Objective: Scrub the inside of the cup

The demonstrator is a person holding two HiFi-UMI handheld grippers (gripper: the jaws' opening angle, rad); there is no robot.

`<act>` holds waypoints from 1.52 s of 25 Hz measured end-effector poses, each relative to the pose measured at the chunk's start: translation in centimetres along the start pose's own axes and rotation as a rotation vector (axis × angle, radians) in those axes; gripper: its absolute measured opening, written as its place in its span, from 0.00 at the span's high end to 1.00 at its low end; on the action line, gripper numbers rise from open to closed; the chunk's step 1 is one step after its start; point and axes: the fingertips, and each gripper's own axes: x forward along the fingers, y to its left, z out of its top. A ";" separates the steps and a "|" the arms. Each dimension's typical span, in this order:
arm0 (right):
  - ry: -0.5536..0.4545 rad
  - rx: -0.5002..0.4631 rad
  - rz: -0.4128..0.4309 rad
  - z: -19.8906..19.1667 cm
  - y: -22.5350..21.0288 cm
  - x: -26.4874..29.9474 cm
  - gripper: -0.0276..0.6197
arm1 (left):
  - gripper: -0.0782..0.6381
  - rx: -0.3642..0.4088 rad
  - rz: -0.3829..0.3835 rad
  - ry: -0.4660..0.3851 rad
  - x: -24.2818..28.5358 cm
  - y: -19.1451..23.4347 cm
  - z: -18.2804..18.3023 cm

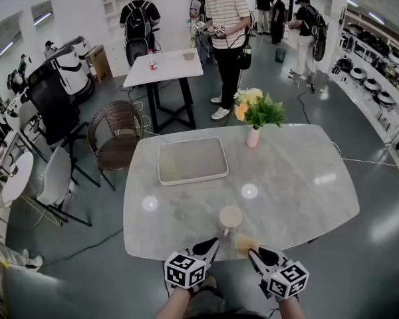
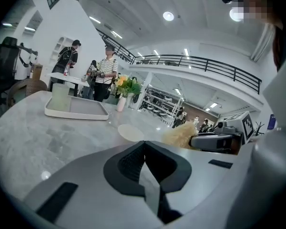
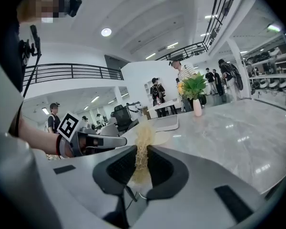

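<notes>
A beige cup [image 1: 230, 219] stands upright near the front edge of the marble table [image 1: 299, 178]; it shows as a pale disc [image 2: 130, 131] in the left gripper view. My right gripper [image 1: 254, 250] is shut on a tan fibrous scrubber [image 1: 245, 243] just right of the cup and in front of it. In the right gripper view the scrubber [image 3: 143, 144] sticks up between the jaws of that gripper [image 3: 142, 152]. My left gripper [image 1: 210, 246] is shut with nothing in it, just short of the cup; its jaws [image 2: 144, 149] meet.
A shallow grey tray [image 1: 193, 159] lies at the table's middle back. A pink vase of flowers [image 1: 254, 135] stands at the back right. Beyond the table are a wicker chair [image 1: 116, 135], a second table [image 1: 165, 68] and several people.
</notes>
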 end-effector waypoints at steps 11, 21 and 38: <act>-0.011 0.045 -0.032 1.5 -2.1 4.0 0.86 | 0.87 -0.019 -0.049 0.041 1.4 5.1 0.8; 0.057 -0.076 0.050 4.8 -5.5 7.9 0.86 | 0.62 0.049 -0.139 0.228 4.5 4.3 -3.1; 0.638 -0.887 0.313 2.0 -5.0 13.9 0.86 | 0.60 0.119 -0.059 0.299 9.0 3.3 -4.5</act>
